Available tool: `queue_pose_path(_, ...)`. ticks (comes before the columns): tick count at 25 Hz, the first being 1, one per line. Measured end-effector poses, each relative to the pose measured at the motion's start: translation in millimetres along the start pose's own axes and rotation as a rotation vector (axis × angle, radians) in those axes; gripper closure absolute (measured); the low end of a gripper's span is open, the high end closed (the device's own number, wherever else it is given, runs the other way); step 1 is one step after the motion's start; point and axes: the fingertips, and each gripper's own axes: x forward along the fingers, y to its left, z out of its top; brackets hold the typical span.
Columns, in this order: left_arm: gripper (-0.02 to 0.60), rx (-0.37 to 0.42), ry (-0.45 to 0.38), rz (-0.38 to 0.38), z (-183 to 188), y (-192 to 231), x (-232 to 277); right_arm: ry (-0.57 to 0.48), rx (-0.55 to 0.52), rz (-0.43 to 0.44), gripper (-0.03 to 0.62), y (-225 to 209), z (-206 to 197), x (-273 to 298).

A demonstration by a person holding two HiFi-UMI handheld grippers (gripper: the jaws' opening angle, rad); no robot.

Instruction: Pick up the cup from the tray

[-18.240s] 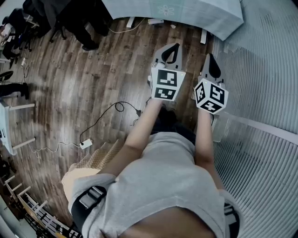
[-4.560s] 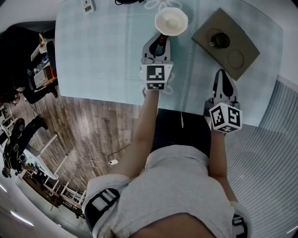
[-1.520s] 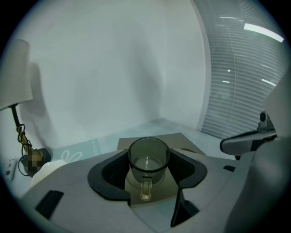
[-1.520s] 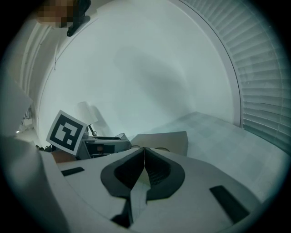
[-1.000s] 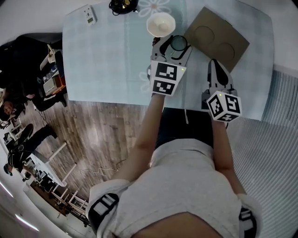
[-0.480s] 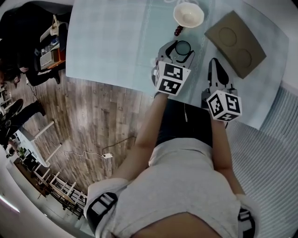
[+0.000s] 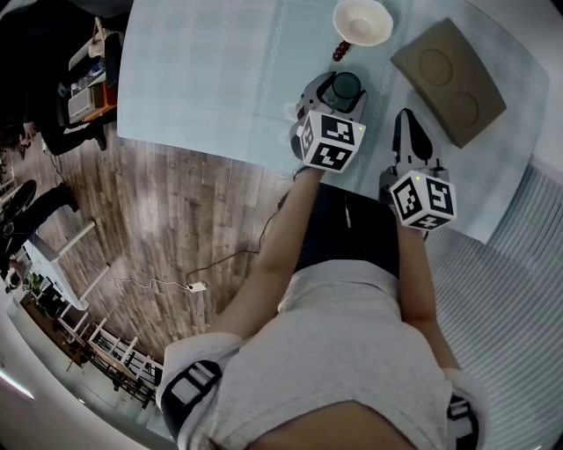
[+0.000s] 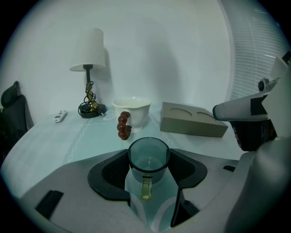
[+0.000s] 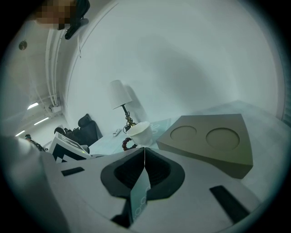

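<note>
A dark see-through cup (image 8: 149, 157) with a small handle sits between the jaws of my left gripper (image 8: 149, 175), which is shut on it. In the head view the cup (image 7: 346, 86) is over the pale blue table, left of the brown tray (image 7: 449, 81). Both round hollows of the tray (image 9: 213, 139) hold nothing. My right gripper (image 7: 406, 130) hovers near the table's front edge, below the tray. Its jaws meet in a thin line, so my right gripper (image 9: 144, 169) is shut with nothing in it.
A white bowl (image 7: 361, 21) stands beyond the cup, with a string of red-brown beads (image 7: 339, 51) beside it. A lamp (image 8: 88, 68) and a small remote (image 8: 60, 116) are at the far side. The table's front edge (image 7: 220, 145) runs just under the grippers.
The cup stood in the tray's hollow 4.6 s ago. Now the left gripper holds it, and over the last second it has drawn back from the tray toward the front edge. The right gripper stays shut.
</note>
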Motion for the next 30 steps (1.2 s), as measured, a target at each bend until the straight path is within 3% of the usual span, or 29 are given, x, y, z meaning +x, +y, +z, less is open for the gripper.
queue_pose_path(13, 0.308, -0.008, -0.037, 0.036, -5, -1, 1, -0.003, 0.011, -0.024, 0.586, -9, -1, -4)
queue_pose_path(20, 0.307, -0.044, -0.155, 0.052, 27, 3, -23, -0.016, 0.015, -0.022, 0.586, -13, 3, -3)
queue_pose_path(24, 0.308, -0.111, -0.248, 0.048, 55, 7, -50, -0.024, -0.001, -0.009, 0.586, -9, 9, -5)
queue_pose_path(28, 0.423, -0.119, -0.335, 0.04, 80, 5, -76, -0.045, -0.017, 0.004, 0.586, -4, 18, -7)
queue_pose_path(30, 0.527, -0.104, -0.363, 0.051, 89, 3, -85, -0.058, -0.02, 0.006, 0.586, -2, 23, -7)
